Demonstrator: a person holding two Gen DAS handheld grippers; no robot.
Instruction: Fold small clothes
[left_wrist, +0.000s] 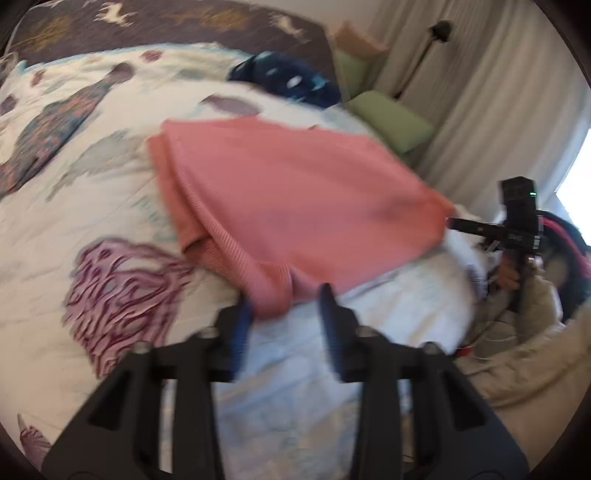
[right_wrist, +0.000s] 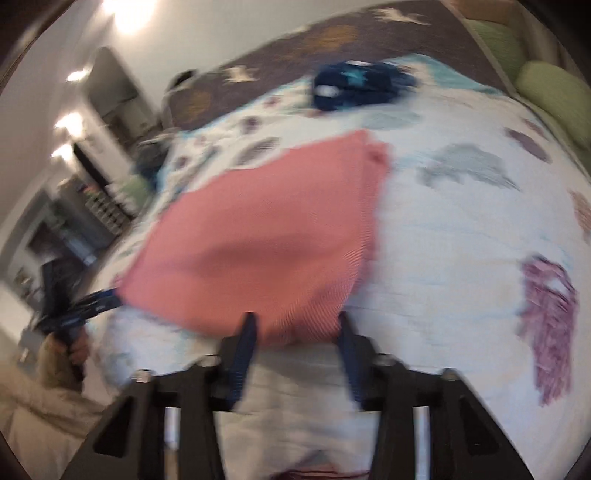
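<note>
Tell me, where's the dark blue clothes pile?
The dark blue pile lies on the bedspread beyond the pink garment, near the brown blanket.

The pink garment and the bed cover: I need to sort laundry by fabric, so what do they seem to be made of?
The pink garment looks like a soft ribbed knit, probably cotton or a blend: fine parallel ribs show along its folded edge and it drapes limply. The bed cover looks like a matte, printed, quilted cotton: faint stitch lines cross its white ground. Blur leaves the fibres uncertain.
</note>
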